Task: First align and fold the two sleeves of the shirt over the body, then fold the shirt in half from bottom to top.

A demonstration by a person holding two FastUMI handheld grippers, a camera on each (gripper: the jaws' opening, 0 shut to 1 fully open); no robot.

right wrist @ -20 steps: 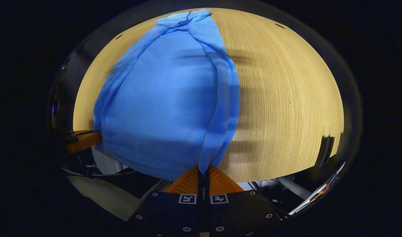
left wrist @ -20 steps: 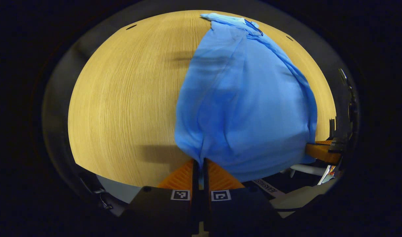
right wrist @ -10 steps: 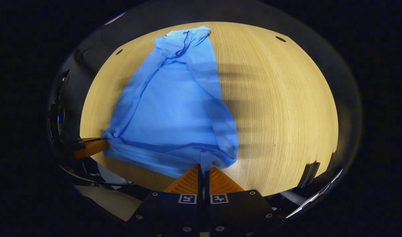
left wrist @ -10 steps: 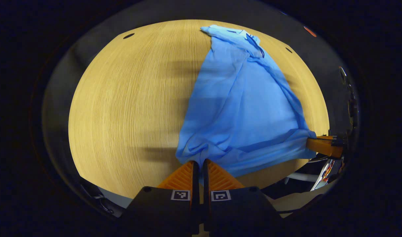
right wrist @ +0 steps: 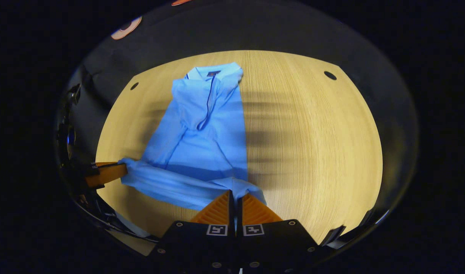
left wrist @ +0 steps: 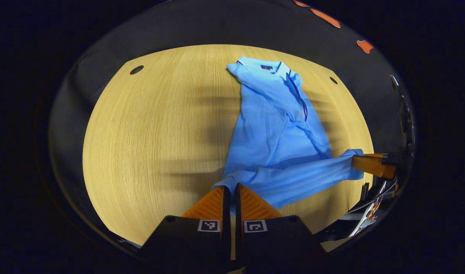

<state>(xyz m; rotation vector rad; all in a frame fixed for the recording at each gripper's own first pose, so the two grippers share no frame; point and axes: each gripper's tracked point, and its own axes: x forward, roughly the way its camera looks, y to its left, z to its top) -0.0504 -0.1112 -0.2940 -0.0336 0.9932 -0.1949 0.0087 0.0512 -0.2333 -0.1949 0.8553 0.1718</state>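
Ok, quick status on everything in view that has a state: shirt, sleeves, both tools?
Shirt: on the table, collar at the far end, bottom hem lifted.
Sleeves: folded in over the body.
Hem: stretched between the two tools, bottom-to-top fold not yet done.
Left tool: shut on one hem corner.
Right tool: shut on the other hem corner.
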